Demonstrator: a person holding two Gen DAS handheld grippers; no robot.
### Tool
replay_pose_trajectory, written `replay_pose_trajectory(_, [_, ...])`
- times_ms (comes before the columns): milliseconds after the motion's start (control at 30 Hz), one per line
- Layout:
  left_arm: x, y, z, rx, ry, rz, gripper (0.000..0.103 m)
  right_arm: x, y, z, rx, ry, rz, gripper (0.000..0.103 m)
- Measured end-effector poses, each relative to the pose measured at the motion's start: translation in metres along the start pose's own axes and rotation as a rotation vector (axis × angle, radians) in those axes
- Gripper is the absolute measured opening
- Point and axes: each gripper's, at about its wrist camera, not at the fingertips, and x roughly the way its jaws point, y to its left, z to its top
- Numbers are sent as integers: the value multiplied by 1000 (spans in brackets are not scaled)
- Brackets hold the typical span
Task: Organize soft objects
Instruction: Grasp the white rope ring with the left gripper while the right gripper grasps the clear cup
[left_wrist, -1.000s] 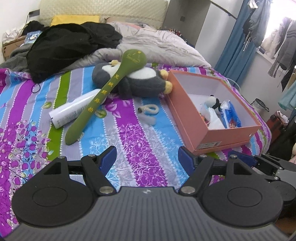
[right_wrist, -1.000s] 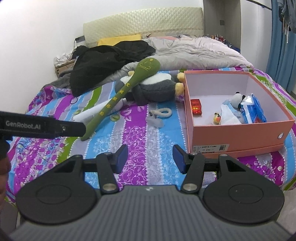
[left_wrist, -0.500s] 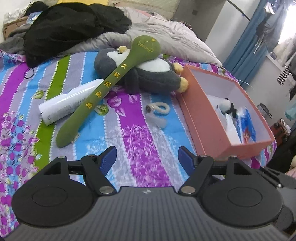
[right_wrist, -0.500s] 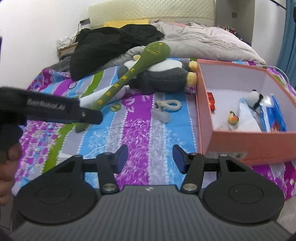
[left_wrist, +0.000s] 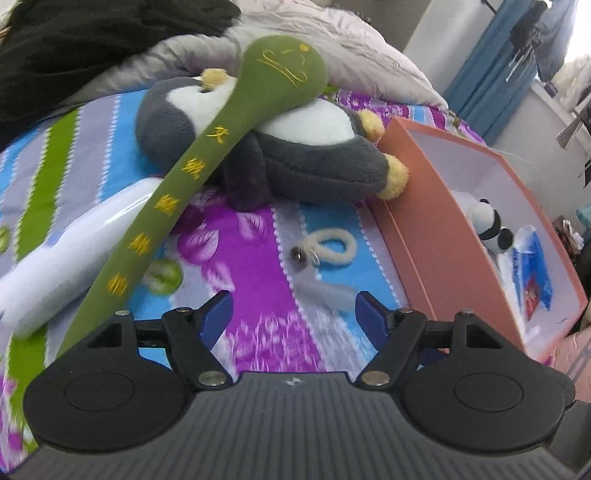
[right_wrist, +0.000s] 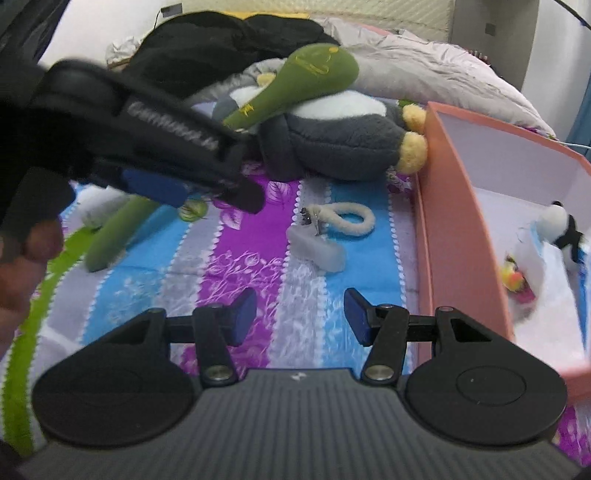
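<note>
My left gripper (left_wrist: 291, 314) hangs over the bed with its striped floral bedsheet (left_wrist: 258, 258), jaws apart, nothing between them. My right gripper (right_wrist: 300, 314) does likewise, jaws apart with only sheet showing in the gap.

In the left wrist view: a long green plush bat with yellow embroidered characters (left_wrist: 207, 147) lies slantwise, its round head resting on the grey-and-white plush penguin with yellow feet (left_wrist: 295, 155). Bat's lower end runs toward my left jaw. Beside the bat, partly under it, a white cylindrical tube (left_wrist: 74, 251). The penguin's yellow foot sits just beside the wall of the salmon-pink cardboard box (left_wrist: 436, 229).

On the sheet between the penguin and my jaws: a small cream fuzzy loop with a metal clip (left_wrist: 328, 247), and touching it a pale translucent soft piece (left_wrist: 325, 291), blurred.

In the box: a small panda plush (left_wrist: 487, 225) and a blue packet (left_wrist: 535, 273); in the right wrist view also a small yellow-and-orange toy (right_wrist: 511, 277), too blurred to tell what.

Right wrist view also shows the left gripper crossing the upper left, with a hand (right_wrist: 22, 266) at the edge. Behind everything, a black garment (right_wrist: 221, 48) and a grey duvet (right_wrist: 424, 70).
</note>
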Motion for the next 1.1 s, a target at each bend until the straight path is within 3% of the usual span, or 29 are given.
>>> replay_pose_trajectory(233, [64, 3, 26, 77, 68, -27, 76, 49, -7, 11, -40, 25, -12, 55])
replay_pose_trajectory(433, [106, 6, 45, 63, 107, -81, 75, 77, -13, 17, -68, 29, -15, 55])
replay_pose_trajectory(633, [138, -6, 53, 133, 157, -98, 58, 89, -16, 18, -99, 16, 18, 55])
replay_pose_trajectory(767, [144, -11, 54, 163, 167, -101, 35, 87, -16, 17, -122, 17, 23, 47])
replay_pose_trajectory(1100, [123, -6, 43, 121, 139, -68, 30, 70, -16, 13, -128, 29, 2, 28])
